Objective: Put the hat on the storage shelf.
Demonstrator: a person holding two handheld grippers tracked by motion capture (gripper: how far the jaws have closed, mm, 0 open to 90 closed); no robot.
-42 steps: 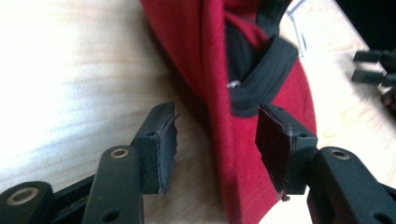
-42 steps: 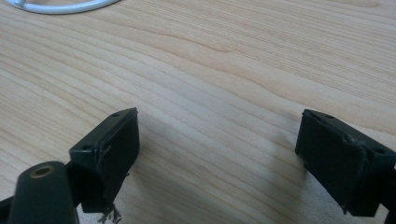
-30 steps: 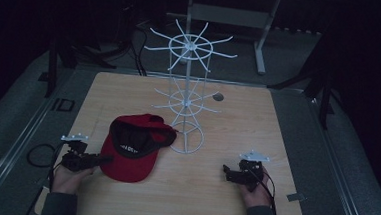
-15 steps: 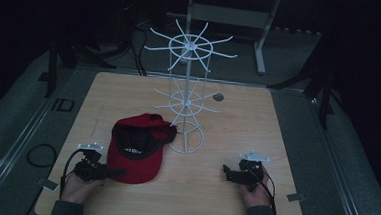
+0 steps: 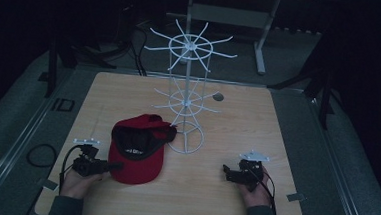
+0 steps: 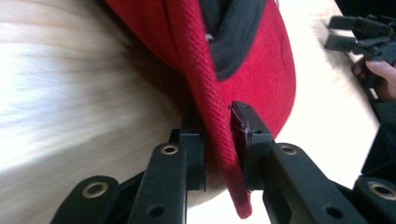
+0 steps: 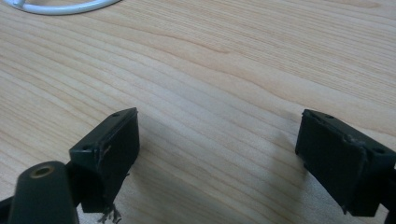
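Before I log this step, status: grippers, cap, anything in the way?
Left gripper jaws just closed on red cap brim. Right gripper open, empty, over table. White wire rack stands beside cap.

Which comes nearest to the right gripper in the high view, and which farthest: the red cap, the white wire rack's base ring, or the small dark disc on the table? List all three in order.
From the right gripper:
1. White wire rack's base ring, up and to its left, mid-table.
2. Red cap, farther left, its brim clamped in the left gripper.
3. Small dark disc, toward the table's far edge.
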